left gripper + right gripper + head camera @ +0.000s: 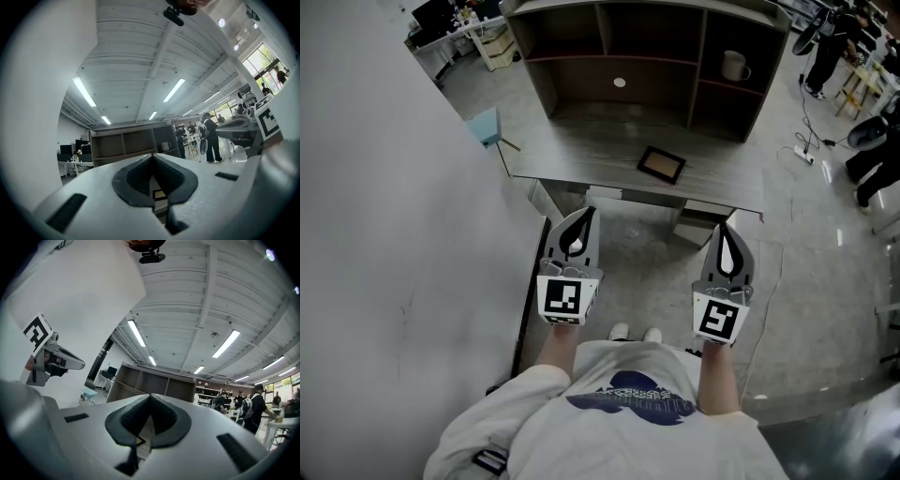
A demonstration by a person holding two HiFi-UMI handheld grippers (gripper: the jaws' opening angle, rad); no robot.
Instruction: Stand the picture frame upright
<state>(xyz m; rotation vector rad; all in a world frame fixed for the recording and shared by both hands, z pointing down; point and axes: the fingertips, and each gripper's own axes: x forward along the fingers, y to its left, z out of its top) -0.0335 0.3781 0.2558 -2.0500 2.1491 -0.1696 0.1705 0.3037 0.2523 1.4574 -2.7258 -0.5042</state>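
A dark picture frame (pixel 661 164) with a tan inside lies flat on the wooden desk (pixel 581 150), near its front edge at the right. A sliver of the picture frame (pixel 159 193) shows through the left jaws, and a corner of the picture frame (pixel 134 441) through the right ones. My left gripper (pixel 584 213) and right gripper (pixel 726 228) are both shut and hold nothing. They hang side by side over the floor, well short of the desk's front edge, pointing toward it.
A wooden hutch (pixel 647 56) with open cubbies stands on the desk's back; a white mug (pixel 734 66) sits in its right shelf. A white wall (pixel 384 234) runs along the left. A light-blue stool (pixel 486 127) stands left of the desk. People (pixel 827 47) are far right.
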